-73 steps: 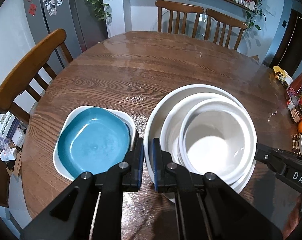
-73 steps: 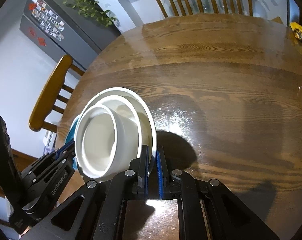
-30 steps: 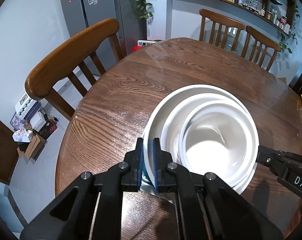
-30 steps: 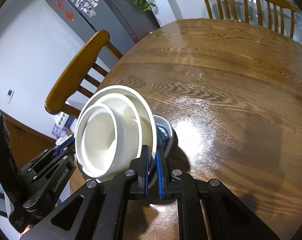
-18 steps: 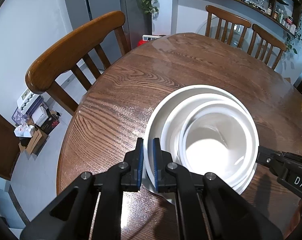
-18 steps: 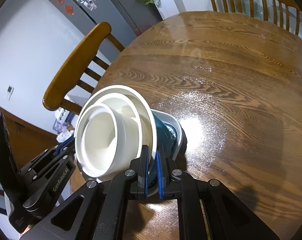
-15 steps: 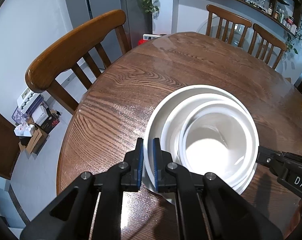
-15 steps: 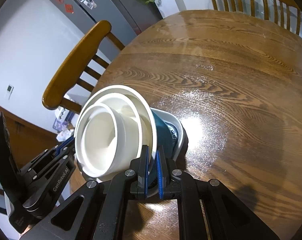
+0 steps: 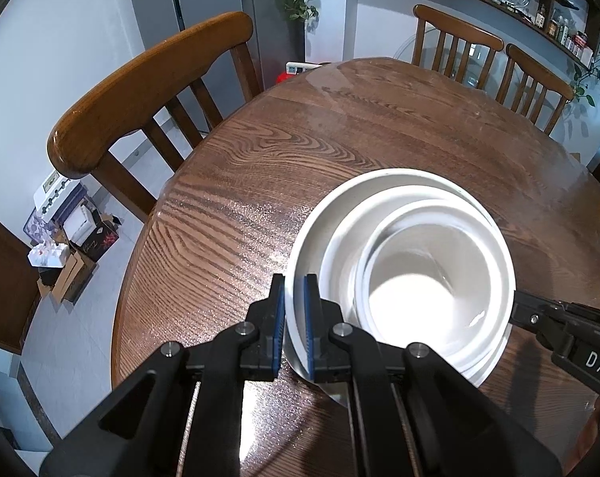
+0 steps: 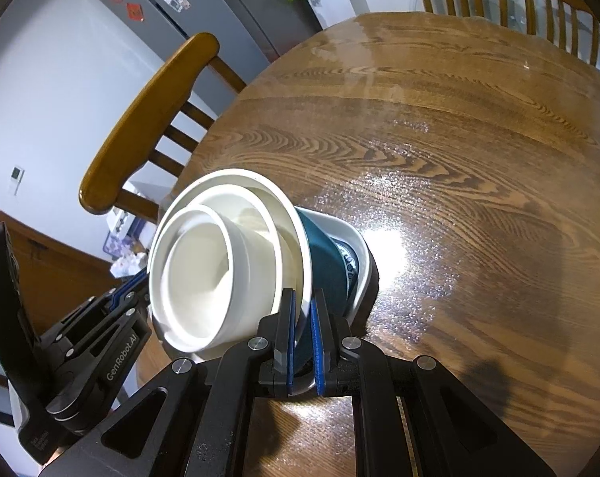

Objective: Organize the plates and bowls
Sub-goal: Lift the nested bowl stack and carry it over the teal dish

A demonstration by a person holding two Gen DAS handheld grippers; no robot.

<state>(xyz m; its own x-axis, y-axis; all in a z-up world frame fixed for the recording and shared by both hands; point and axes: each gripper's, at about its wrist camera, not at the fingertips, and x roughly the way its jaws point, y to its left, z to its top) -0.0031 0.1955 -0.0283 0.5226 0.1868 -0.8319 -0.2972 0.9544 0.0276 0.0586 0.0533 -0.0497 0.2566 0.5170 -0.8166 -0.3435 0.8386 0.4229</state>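
A nest of three white bowls (image 9: 403, 278) hangs between both grippers. My left gripper (image 9: 294, 292) is shut on the left rim of the outer bowl. My right gripper (image 10: 303, 304) is shut on that bowl's opposite rim, and shows in the left wrist view as a black arm (image 9: 558, 326). In the right wrist view the white bowls (image 10: 220, 270) sit low over a teal plate (image 10: 325, 254) that lies in a white square dish (image 10: 357, 244) on the table. Whether the stack rests on the teal plate I cannot tell. The left wrist view hides both lower dishes.
The round wooden table (image 9: 339, 139) stretches away beyond the dishes. A wooden chair (image 9: 148, 75) stands at its left edge, close to the stack, and two more chairs (image 9: 459, 35) at the far side. Boxes (image 9: 73, 246) lie on the floor below left.
Both grippers carried the bowl stack left, from beside the teal plate to over it, and down a little. The teal plate and square dish show further out from under the stack in the right wrist view.
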